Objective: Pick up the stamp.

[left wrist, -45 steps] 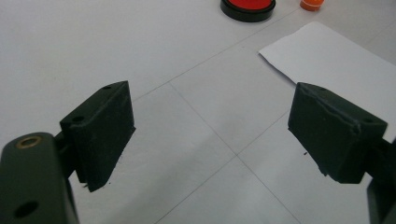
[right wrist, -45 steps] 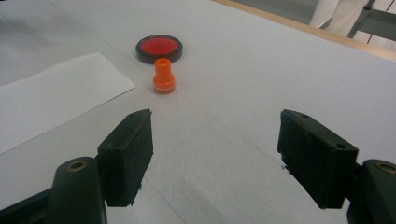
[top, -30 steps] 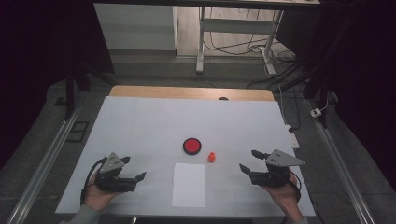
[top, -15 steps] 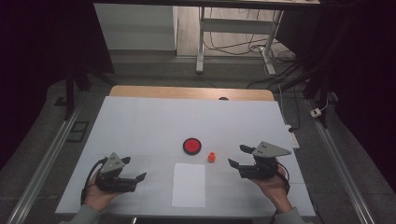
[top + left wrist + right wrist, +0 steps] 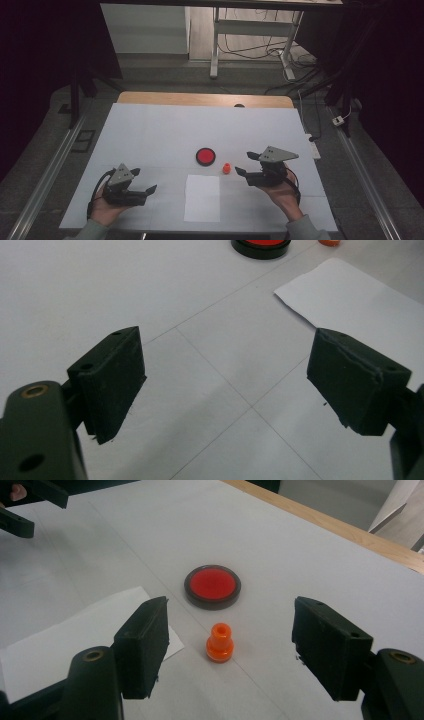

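Orange peg (image 5: 220, 642): it is standing upright on the white table top (image 5: 150, 130), and I am seeing it centred in the gap ahead of my right gripper's jaws, not touching either one.
Right gripper (image 5: 243, 163): I am holding it released, jaws spread wide with nothing between the pads, pointing at the peg from just beside it; in the high view the peg (image 5: 226, 168) is sitting just off the jaw tips.
Red disc (image 5: 212, 586): it is lying flat in its dark rim just beyond the peg as I look along the right gripper, close to the peg but apart from it.
Paper sheet (image 5: 60, 640): it is lying flat to the left of the right gripper's left jaw, one corner reaching in near the peg.
Left gripper (image 5: 225, 375): I am holding this one released as well, jaws wide apart over bare table, gripping nothing.
From the left gripper: the paper sheet (image 5: 360, 295) is lying ahead and to the right, with the red disc (image 5: 260, 246) and the orange peg (image 5: 330, 242) farther ahead at the top edge.
Between the grippers: in the high view the paper sheet (image 5: 202, 197) is lying between my two hands.
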A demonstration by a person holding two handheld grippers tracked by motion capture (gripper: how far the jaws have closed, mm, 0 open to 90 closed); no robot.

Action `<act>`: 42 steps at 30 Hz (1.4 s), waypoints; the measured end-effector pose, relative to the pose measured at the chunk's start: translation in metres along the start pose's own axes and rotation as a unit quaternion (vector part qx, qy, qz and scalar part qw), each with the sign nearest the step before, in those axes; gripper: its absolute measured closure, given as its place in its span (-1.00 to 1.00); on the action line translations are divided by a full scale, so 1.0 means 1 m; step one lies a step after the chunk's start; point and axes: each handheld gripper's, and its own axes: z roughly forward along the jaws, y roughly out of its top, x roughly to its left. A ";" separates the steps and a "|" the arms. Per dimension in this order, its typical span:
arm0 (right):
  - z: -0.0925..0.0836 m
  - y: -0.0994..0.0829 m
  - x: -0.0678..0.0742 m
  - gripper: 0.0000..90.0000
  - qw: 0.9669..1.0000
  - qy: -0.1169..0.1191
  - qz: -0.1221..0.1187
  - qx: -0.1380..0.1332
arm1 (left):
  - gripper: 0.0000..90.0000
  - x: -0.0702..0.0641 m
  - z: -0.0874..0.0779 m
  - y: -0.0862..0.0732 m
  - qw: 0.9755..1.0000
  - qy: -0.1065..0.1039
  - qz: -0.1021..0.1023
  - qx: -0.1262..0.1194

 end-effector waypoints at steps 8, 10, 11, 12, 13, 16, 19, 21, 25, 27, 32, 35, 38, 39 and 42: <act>0.020 0.003 -0.001 -0.32 1.000 -0.007 0.000 0.029 | -0.64 0.000 0.001 0.000 1.000 0.000 0.001 0.001; 0.027 0.003 -0.001 -0.32 0.999 -0.005 0.003 0.036 | -0.64 0.001 0.001 0.000 1.000 -0.001 0.001 0.002; 0.030 0.002 -0.001 -0.31 0.999 -0.004 0.004 0.040 | -0.64 0.001 0.001 -0.001 1.000 0.000 0.001 0.002; 0.036 0.001 -0.001 -0.31 0.999 0.000 0.006 0.044 | -0.64 0.002 0.001 -0.001 1.000 0.000 0.000 0.002; 0.036 0.001 -0.001 -0.31 0.999 0.000 0.006 0.044 | -0.64 0.002 0.001 -0.001 1.000 0.000 0.000 0.002; 0.047 0.000 0.000 -0.28 0.999 0.006 0.009 0.048 | -0.64 0.002 0.002 -0.001 1.000 -0.001 -0.002 0.003; 0.052 -0.001 0.000 -0.27 0.999 0.008 0.009 0.052 | -0.64 0.002 0.002 -0.001 1.000 -0.001 0.000 0.005; 0.057 -0.003 0.001 -0.25 0.998 0.010 0.009 0.054 | -0.64 0.002 0.002 -0.002 1.000 0.000 0.000 0.005; 0.067 -0.007 0.003 -0.20 0.998 0.007 -0.005 0.067 | -0.64 0.003 0.002 -0.002 1.000 0.003 -0.001 0.006; 0.070 -0.009 0.004 -0.18 0.997 0.007 -0.008 0.073 | -0.64 0.003 0.002 -0.003 1.000 0.004 -0.002 0.007; 0.074 -0.013 0.003 -0.07 0.997 0.000 -0.004 0.076 | -0.64 0.002 0.004 -0.002 1.000 0.004 -0.001 0.009; 0.075 -0.016 0.003 -0.03 0.997 -0.001 -0.003 0.076 | -0.64 0.002 0.005 -0.003 1.000 0.003 0.000 0.011; 0.077 -0.017 0.004 0.01 0.997 -0.002 -0.003 0.077 | -0.64 0.002 0.004 -0.003 1.000 0.002 0.001 0.010; 0.077 -0.018 0.004 0.02 0.997 -0.004 -0.003 0.079 | -0.64 0.002 0.004 -0.003 1.000 0.002 0.001 0.010; 0.080 -0.021 0.004 0.09 0.997 -0.003 -0.002 0.081 | -0.64 0.003 0.004 -0.003 1.000 0.002 0.001 0.011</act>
